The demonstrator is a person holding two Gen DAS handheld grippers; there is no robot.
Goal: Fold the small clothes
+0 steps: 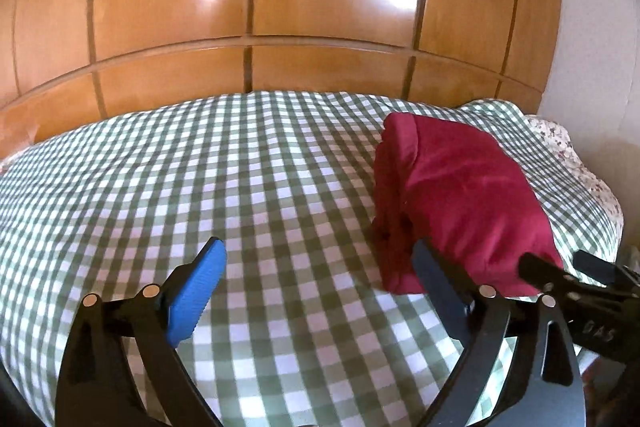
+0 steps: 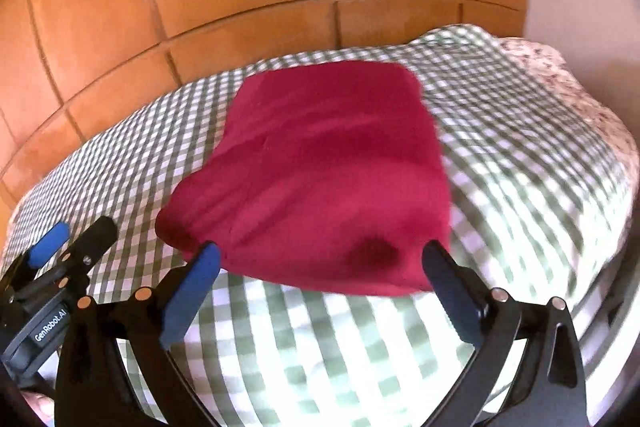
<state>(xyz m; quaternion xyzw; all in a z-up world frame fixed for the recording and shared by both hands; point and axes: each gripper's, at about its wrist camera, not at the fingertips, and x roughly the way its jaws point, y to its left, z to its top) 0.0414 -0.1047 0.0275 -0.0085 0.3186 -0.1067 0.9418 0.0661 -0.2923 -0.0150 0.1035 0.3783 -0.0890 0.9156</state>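
Note:
A dark red garment lies folded into a thick rectangle on the green-and-white checked bedspread. It fills the middle of the right wrist view. My left gripper is open and empty, just left of the garment's near corner. My right gripper is open and empty, its fingertips at the garment's near edge, one on each side. The right gripper's fingers show at the right edge of the left wrist view. The left gripper shows at the left of the right wrist view.
A glossy wooden wardrobe stands right behind the bed. A floral sheet shows at the bed's far right corner, beside a white wall. The bedspread stretches to the left of the garment.

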